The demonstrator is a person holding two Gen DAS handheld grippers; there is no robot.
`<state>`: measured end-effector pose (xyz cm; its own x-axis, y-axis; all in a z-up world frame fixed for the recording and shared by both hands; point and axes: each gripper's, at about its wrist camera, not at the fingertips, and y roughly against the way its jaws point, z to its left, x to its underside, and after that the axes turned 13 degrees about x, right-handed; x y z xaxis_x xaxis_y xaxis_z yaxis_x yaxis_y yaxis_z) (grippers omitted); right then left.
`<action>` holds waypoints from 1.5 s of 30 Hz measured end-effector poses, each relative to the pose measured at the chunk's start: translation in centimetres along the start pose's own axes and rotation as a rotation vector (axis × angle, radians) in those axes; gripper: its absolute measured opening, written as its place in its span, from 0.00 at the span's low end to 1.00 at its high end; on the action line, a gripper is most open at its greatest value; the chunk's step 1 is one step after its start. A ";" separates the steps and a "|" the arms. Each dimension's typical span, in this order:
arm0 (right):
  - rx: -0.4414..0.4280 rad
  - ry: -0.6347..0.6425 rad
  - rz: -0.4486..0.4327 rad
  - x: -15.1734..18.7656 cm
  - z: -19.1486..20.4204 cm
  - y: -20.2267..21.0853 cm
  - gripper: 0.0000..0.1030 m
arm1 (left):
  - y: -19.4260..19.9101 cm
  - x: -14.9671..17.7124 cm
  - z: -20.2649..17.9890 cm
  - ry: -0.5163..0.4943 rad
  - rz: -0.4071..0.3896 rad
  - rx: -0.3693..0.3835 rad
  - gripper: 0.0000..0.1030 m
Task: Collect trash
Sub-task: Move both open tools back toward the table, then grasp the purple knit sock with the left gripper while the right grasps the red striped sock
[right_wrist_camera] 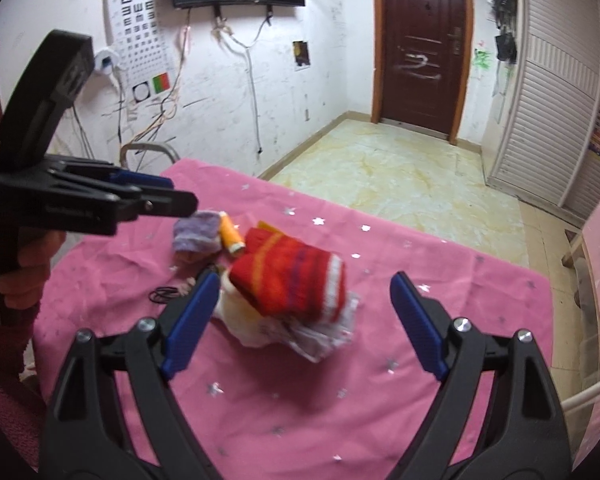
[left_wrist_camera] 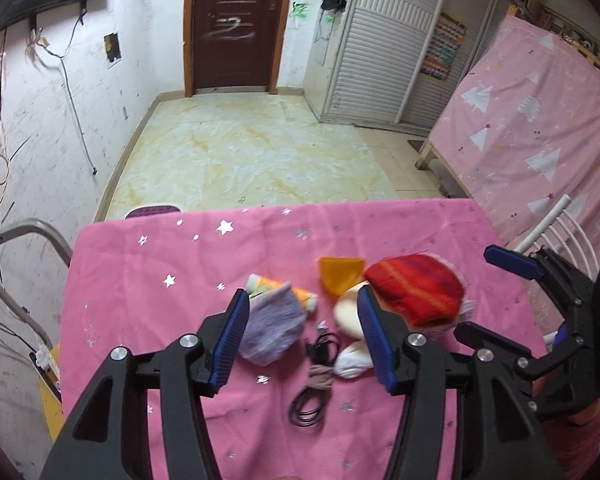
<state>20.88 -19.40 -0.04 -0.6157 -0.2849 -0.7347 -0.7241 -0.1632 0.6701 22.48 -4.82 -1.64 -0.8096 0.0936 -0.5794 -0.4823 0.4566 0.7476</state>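
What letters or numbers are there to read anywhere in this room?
"E", repeated and turned different ways: eye chart on the wall.
White scrawl on the door: not readable.
Posters on the wardrobe: too small and blurred.
Nothing to read on the pink tablecloth, only stars.

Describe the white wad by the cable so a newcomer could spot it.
On the pink table, find the coiled black cable near the front. The wad lies just right of it, below the red sock: small, crumpled, plain white, unlike the coloured knits around it.
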 end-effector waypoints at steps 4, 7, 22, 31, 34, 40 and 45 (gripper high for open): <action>0.000 0.030 0.005 -0.3 1.3 -0.5 0.82 | -1.0 0.4 1.5 0.024 0.028 -0.021 0.53; 0.009 0.047 0.012 -0.5 1.8 -0.9 0.86 | -2.1 0.6 2.5 0.048 0.055 -0.028 0.54; 0.048 0.064 0.039 -0.9 2.3 -3.2 0.52 | -5.2 1.6 3.0 -0.011 0.086 -0.093 0.36; 0.085 0.124 0.012 -0.8 3.2 -2.9 0.12 | -5.1 1.5 2.6 -0.041 0.068 -0.127 0.23; 0.088 0.118 -0.004 -0.9 3.1 -2.4 0.11 | -4.7 1.3 2.8 -0.032 0.055 -0.132 0.23; 0.083 0.082 -0.045 -1.1 1.9 -0.8 0.12 | -2.7 0.9 2.8 -0.016 0.012 -0.127 0.23; 0.091 0.052 -0.076 -1.3 0.8 0.4 0.12 | -1.4 0.4 2.0 -0.026 -0.008 -0.124 0.23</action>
<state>21.12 -18.36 1.13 -0.5426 -0.3242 -0.7749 -0.7947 -0.1008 0.5986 23.48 -3.61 -3.57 -0.7976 0.1135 -0.5925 -0.5276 0.3448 0.7763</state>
